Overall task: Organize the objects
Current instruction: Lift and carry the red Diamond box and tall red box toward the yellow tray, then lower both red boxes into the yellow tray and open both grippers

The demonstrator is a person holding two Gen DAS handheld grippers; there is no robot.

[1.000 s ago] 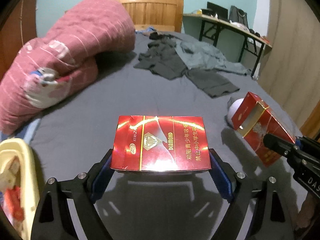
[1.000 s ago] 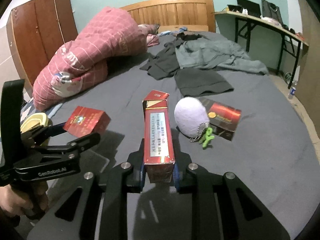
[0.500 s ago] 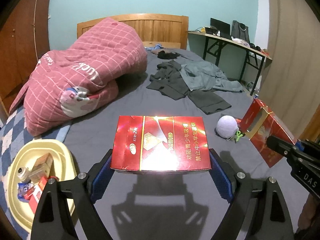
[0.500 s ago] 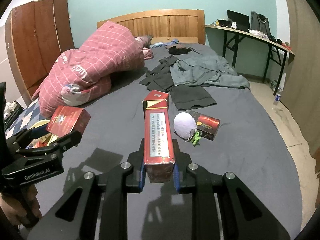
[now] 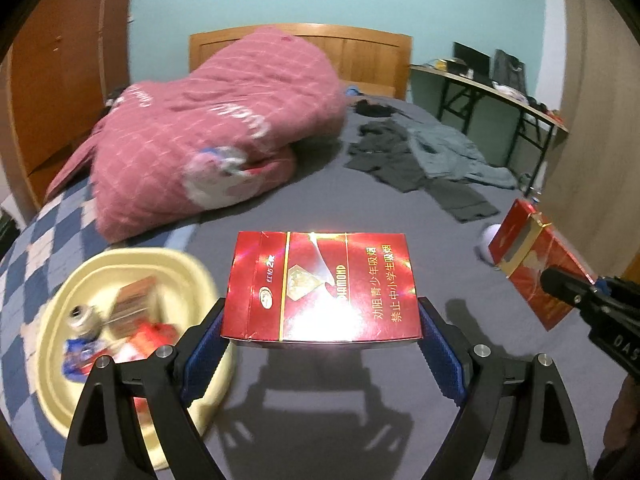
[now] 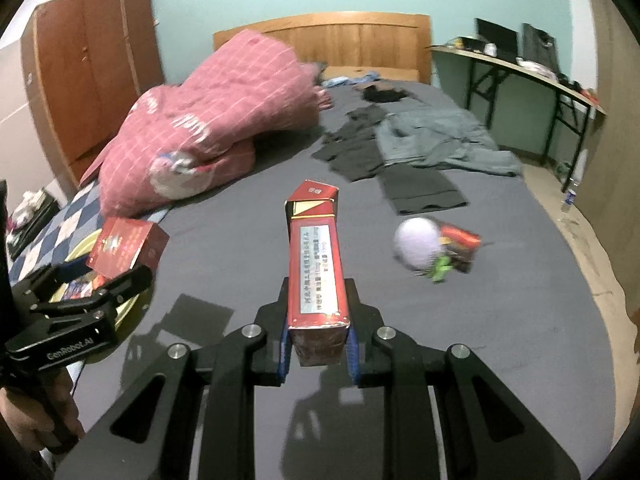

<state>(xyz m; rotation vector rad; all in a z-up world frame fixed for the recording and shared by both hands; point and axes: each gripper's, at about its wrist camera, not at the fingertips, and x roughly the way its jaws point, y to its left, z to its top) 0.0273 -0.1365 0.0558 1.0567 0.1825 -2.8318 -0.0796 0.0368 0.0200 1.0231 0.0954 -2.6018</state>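
My left gripper (image 5: 322, 334) is shut on a flat red carton (image 5: 320, 286), held level above the grey bed; it also shows in the right wrist view (image 6: 128, 248). My right gripper (image 6: 318, 344) is shut on a long red carton (image 6: 318, 264) with an open far end, also seen at the right of the left wrist view (image 5: 532, 268). A cream basin (image 5: 72, 280) with several small items sits on the bed at the left, just below the left gripper. A white fuzzy ball (image 6: 416, 248) and a dark red box (image 6: 464, 240) lie on the bed to the right.
A pink quilt (image 5: 216, 140) is piled at the back left. Grey clothes (image 6: 404, 144) are spread at the back right. A wooden headboard (image 6: 360, 44), a wardrobe (image 6: 92, 80) on the left and a desk (image 6: 528, 72) on the right surround the bed.
Both grippers have pulled back and swung left with their cartons. The basin has come further into the left wrist view, and the ball and dark red box look farther away.
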